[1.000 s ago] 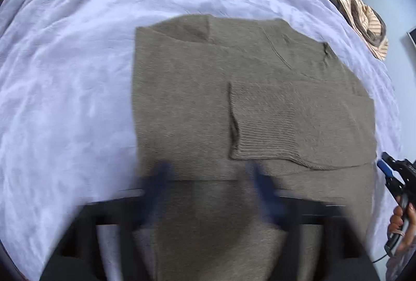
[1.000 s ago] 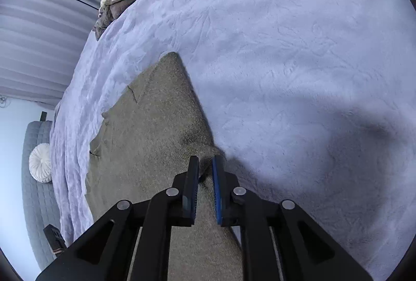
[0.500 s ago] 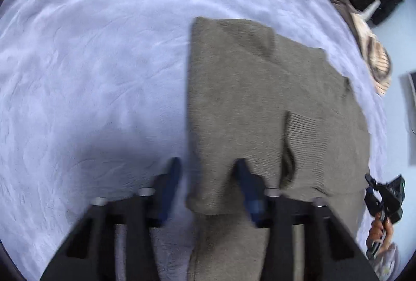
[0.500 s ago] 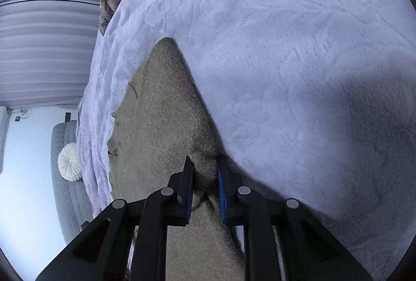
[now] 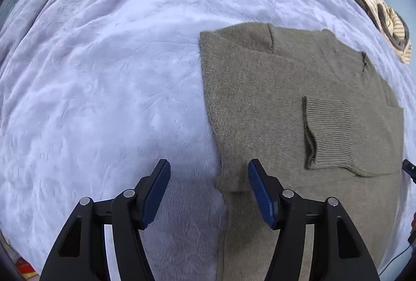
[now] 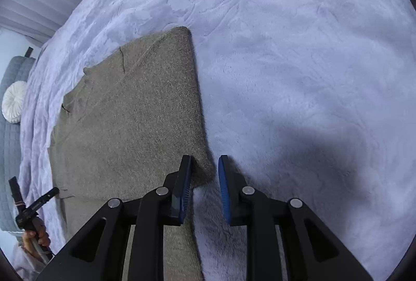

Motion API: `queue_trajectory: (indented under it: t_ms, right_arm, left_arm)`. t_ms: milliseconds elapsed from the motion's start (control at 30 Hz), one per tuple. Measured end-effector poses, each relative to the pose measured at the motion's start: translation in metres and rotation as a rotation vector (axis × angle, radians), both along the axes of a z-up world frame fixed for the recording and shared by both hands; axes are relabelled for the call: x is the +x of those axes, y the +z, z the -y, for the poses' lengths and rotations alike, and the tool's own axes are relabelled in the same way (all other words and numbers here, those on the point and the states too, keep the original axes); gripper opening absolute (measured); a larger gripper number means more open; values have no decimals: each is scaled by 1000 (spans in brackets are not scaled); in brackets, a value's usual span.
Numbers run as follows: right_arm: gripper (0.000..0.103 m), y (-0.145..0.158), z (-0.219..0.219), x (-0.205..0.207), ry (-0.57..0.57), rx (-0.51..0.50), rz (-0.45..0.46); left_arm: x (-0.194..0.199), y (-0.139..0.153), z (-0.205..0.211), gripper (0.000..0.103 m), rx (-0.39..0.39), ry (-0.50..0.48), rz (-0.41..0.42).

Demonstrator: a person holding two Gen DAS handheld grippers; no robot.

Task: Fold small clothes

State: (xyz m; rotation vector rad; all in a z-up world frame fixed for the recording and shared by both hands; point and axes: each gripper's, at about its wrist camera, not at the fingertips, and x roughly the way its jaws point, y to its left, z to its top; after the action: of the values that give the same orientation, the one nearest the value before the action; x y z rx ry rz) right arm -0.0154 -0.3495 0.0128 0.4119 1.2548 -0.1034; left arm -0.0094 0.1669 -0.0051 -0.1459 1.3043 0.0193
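Olive knit sweater (image 5: 273,104) lying flat, folded, on lavender blanket (image 5: 104,73), filling right half of left wrist frame, ribbed cuff (image 5: 327,132) on top. Left gripper (image 5: 209,186) at bottom centre, jaws opening, straddling folded corner without pressing. Right gripper (image 6: 204,186) low centre, jaws opening, opposite corner between pads, untouched. Striped clothes (image 5: 390,28) heaped upper right.

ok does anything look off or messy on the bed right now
Mostly tidy. The olive knit sweater lies folded flat on the lavender blanket, though its ribbed cuff gapes slightly. Beyond the sweater, a striped garment sits crumpled in a heap.
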Motion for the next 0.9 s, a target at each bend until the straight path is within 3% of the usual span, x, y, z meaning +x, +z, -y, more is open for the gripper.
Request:
queue_trajectory:
  t_ms: [100, 167, 233, 300, 333, 433, 567, 700, 767, 900]
  right_arm:
    - [23, 25, -15, -6, 60, -48, 66]
    - [23, 28, -26, -3, 96, -43, 75]
    - [23, 18, -37, 4, 127, -42, 49]
    - [23, -2, -45, 11, 138, -54, -14]
    - [22, -10, -47, 11, 144, -62, -36]
    - [22, -14, -46, 6, 155, -64, -39]
    - [23, -10, -38, -7, 129, -98, -130]
    - [23, 5, -36, -27, 80, -61, -116]
    - [23, 9, -41, -37, 70, -31, -118]
    - [23, 16, -52, -53, 70, 21, -125]
  left_arm:
    - [-9, 9, -4, 63, -1, -11, 20]
    - [-3, 0, 4, 63, 12, -11, 1]
    - [4, -22, 15, 63, 81, -11, -41]
    - [3, -32, 14, 73, 96, 18, -50]
    - [1, -32, 11, 78, 95, 39, -46]
    - [-7, -25, 2, 79, 68, 73, -64]
    - [-20, -5, 0, 78, 94, 93, -75]
    - [-23, 25, 20, 79, 21, 68, -3]
    - [-16, 33, 36, 79, -54, 26, 17]
    - [3, 20, 76, 78, -221, -43, -29]
